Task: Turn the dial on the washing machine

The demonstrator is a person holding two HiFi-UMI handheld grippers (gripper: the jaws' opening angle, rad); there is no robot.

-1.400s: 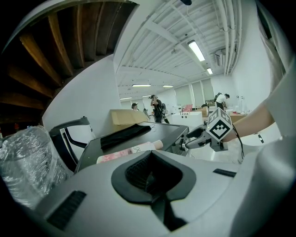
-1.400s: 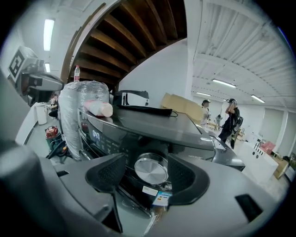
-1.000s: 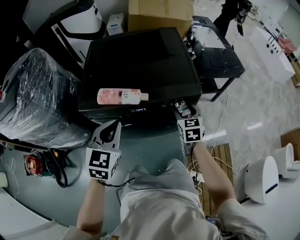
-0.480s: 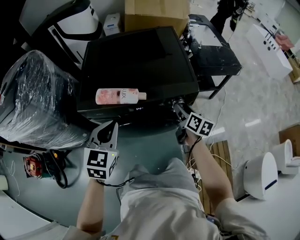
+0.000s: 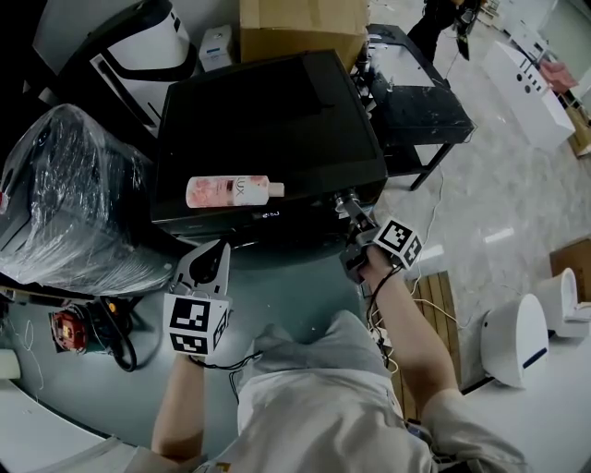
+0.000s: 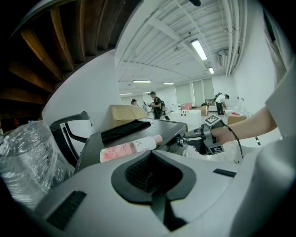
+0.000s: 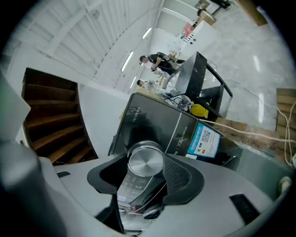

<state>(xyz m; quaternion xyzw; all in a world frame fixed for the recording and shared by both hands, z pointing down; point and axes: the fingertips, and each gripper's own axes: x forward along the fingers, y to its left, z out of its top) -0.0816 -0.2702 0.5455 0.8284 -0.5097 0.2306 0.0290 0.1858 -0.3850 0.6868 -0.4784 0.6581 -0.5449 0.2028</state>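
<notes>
The black washing machine (image 5: 268,120) stands in front of me, its silver dial (image 5: 341,198) on the front panel at the right corner. My right gripper (image 5: 345,201) reaches level to that dial (image 7: 145,159), rolled to one side. Its jaws have just been closing and now sit against the dial's rim on both sides. The left gripper (image 5: 219,248) hangs still below the machine's front left, fingers together and holding nothing. From the left gripper view the right gripper (image 6: 203,136) is at the panel's corner.
A pink bottle (image 5: 233,191) lies on the machine's lid near the front edge. A plastic-wrapped bundle (image 5: 69,203) sits at the left, a cardboard box (image 5: 300,23) behind, a black stand (image 5: 416,92) at the right. Cables (image 5: 106,323) trail on the floor.
The right gripper has rolled about its own line at the dial, so its marker cube now sits tilted to the right. The left gripper has stayed put.
</notes>
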